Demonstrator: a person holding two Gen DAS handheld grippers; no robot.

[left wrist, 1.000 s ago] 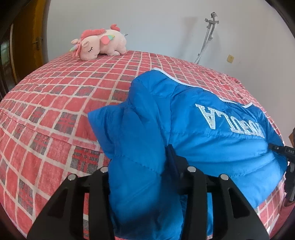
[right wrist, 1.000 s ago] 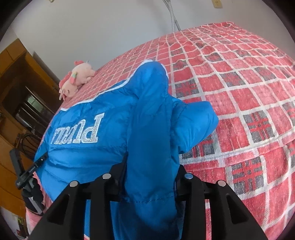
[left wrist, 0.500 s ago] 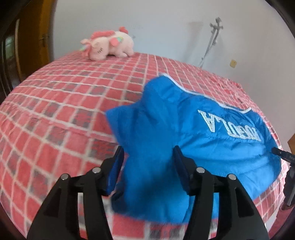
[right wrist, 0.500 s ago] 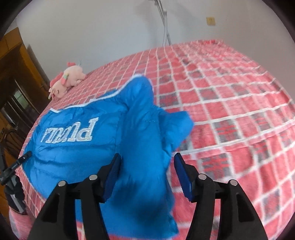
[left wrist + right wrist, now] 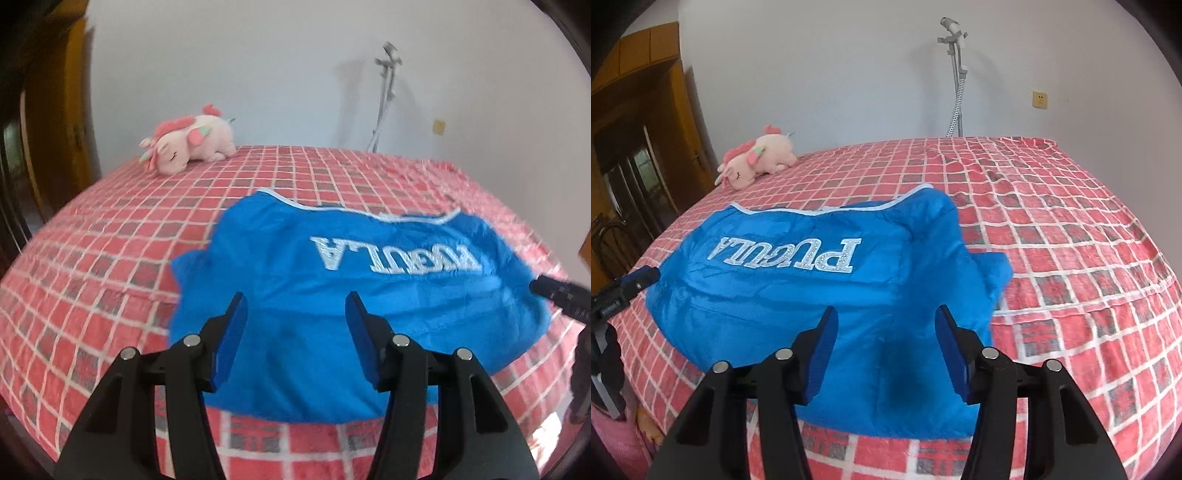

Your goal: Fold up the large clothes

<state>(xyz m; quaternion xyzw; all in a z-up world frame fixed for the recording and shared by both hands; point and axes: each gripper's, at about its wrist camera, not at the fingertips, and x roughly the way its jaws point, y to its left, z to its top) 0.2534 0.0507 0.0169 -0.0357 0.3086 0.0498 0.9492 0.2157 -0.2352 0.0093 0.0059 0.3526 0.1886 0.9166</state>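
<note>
both tongs are now standing released: a second ago the left tongs [image 5: 293, 308] and the right tongs [image 5: 884, 323] were each clenched on a side of the blue jacket [image 5: 332, 295], and now they are hovering spread above its near edge, touching nothing. this likely means a fold has just been laid and let go. the jacket is lying in the lower middle of both frames on the red checked bed [image 5: 1071, 240], sides turned in. silver lettering [image 5: 790, 253] across it is reading "pugula", upside down from the left view.
</note>
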